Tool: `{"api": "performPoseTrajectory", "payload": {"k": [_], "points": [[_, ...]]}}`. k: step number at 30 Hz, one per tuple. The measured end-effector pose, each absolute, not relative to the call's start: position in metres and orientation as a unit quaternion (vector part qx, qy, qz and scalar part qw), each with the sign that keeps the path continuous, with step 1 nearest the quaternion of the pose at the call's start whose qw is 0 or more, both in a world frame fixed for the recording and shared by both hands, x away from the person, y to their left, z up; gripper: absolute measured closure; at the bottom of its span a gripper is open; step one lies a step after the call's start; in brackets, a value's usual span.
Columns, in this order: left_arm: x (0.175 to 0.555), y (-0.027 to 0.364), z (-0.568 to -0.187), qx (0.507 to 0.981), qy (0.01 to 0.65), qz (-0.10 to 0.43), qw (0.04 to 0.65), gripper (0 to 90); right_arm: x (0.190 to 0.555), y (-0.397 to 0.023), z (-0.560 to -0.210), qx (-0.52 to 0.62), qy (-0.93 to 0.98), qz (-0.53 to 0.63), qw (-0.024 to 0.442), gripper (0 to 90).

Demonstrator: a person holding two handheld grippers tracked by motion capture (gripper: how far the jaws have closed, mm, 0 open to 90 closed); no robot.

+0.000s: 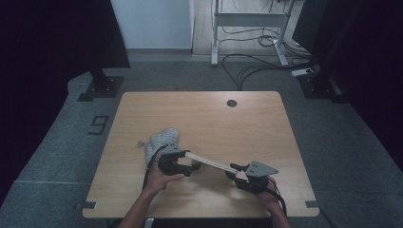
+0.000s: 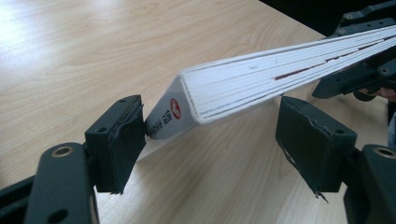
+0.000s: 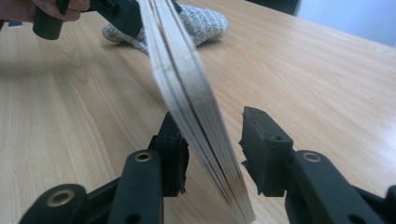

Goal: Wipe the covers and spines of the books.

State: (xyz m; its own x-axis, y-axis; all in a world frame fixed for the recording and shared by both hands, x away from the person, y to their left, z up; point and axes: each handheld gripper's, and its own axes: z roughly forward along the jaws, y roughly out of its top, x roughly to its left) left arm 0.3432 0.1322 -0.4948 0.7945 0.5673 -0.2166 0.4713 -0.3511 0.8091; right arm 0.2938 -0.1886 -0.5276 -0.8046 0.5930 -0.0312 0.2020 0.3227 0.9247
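The table point(image 1: 204, 118) was a pale wood top with a round cable hole point(image 1: 231, 103) near its far edge. On its left part lay a grey speckled cloth point(image 1: 162, 140), bunched up and just behind the left gripper.

A thin book point(image 1: 211, 163) stretched between the two grippers, held on edge above the near half of the table, one end at each gripper. Its white page block point(image 2: 261, 81) faced the left gripper view, and its spine corner bore a red round mark point(image 2: 175, 108).

The left gripper point(image 1: 187, 167) stood with its jaws wide. In the left gripper view the book's corner sat between them; the left pad point(image 2: 126, 140) touched or nearly touched the spine, and the other pad point(image 2: 310, 140) stood clear below the pages.

The right gripper point(image 1: 236, 172) had its jaws partly apart. In the right gripper view the book's end point(image 3: 196, 121) ran down between them, lying against the left pad point(image 3: 175, 154), with a gap to the right pad point(image 3: 261, 149). No earlier picture showed how either had moved.
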Motion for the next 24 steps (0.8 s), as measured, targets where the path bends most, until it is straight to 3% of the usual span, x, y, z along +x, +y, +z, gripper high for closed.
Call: {"api": "performPoseTrajectory", "payload": {"k": [15,24], "points": [[0.334,0.132,-0.499,0.831,0.320,0.040,0.452,23.0,0.290,-0.186,-0.535,0.290,0.791,0.514,0.160,56.4],[0.330,0.133,-0.501,0.828,0.331,0.035,0.452,23.3,0.296,-0.181,-0.535,0.276,0.807,0.489,0.182,58.2]]}}
